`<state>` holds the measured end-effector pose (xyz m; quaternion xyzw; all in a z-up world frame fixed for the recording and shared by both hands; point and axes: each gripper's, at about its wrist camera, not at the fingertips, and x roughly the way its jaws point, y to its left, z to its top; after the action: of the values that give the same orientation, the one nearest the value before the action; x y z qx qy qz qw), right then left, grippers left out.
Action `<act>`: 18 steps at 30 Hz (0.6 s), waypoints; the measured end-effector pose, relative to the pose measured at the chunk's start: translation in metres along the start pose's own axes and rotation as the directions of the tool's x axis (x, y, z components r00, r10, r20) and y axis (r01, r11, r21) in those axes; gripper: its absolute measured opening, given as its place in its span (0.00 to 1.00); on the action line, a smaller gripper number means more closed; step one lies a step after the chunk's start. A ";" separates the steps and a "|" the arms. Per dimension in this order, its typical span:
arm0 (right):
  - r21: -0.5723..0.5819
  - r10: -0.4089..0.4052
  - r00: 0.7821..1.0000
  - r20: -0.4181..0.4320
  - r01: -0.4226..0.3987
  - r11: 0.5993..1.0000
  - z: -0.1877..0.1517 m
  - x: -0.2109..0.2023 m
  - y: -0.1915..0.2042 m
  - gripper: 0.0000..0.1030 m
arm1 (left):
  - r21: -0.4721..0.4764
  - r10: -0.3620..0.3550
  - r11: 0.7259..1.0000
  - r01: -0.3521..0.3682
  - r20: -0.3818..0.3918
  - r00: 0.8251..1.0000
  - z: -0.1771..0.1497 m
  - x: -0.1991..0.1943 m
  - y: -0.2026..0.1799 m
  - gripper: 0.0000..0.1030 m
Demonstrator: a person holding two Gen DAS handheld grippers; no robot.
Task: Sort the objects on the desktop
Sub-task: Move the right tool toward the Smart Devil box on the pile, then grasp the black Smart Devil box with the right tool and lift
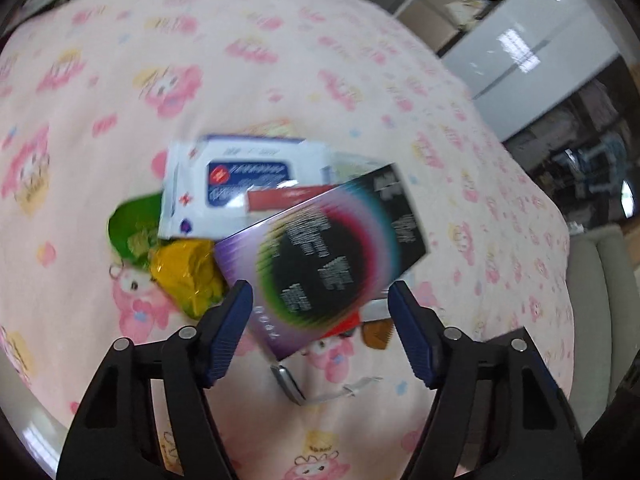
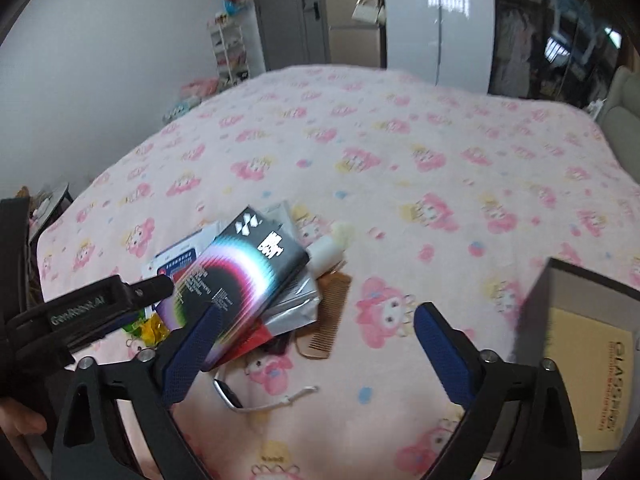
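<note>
A pile of objects lies on the pink cartoon blanket (image 1: pixel 280 64). On top is a black box with rainbow rings (image 1: pixel 324 248), also in the right wrist view (image 2: pixel 244 276). Under it lie a white and blue wipes pack (image 1: pixel 224 184), a green packet (image 1: pixel 132 224), a yellow foil packet (image 1: pixel 188 272), a brown comb (image 2: pixel 326 316), a white tube (image 2: pixel 326 252) and a silver pouch (image 2: pixel 296 308). My left gripper (image 1: pixel 320 300) is open, its fingers either side of the box's near end. My right gripper (image 2: pixel 316 320) is open and empty above the comb.
A brown cardboard box (image 2: pixel 580 344) stands at the right on the blanket. A metal clip with a white cord (image 2: pixel 232 396) lies near the front edge. A grey sofa (image 1: pixel 596 304) is past the right edge, and cabinets and a door stand behind.
</note>
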<state>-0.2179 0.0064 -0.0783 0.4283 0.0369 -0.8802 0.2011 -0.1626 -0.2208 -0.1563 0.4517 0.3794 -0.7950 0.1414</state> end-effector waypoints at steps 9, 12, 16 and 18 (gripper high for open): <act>-0.061 -0.024 0.997 -0.071 0.020 0.998 0.038 0.074 0.002 0.64 | -0.091 0.002 0.996 -0.008 -0.061 0.998 -0.007 0.030 0.024 0.48; -0.068 -0.016 0.997 -0.074 0.011 0.998 0.055 0.096 0.004 0.63 | -0.112 0.004 0.994 -0.011 -0.068 0.998 -0.007 0.037 0.027 0.43; -0.097 -0.019 0.995 -0.094 0.010 0.995 0.065 0.128 0.007 0.60 | -0.142 -0.017 0.990 0.006 -0.077 0.997 -0.002 0.044 0.035 0.43; -0.092 0.010 0.991 -0.130 -0.023 0.996 0.063 0.141 0.005 0.58 | -0.126 -0.006 0.992 -0.001 -0.063 0.998 0.000 0.044 0.033 0.43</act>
<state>-0.3401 -0.0588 -0.1462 0.4748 0.0873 -0.8463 0.2252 -0.1680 -0.2382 -0.2079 0.4662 0.4338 -0.7549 0.1567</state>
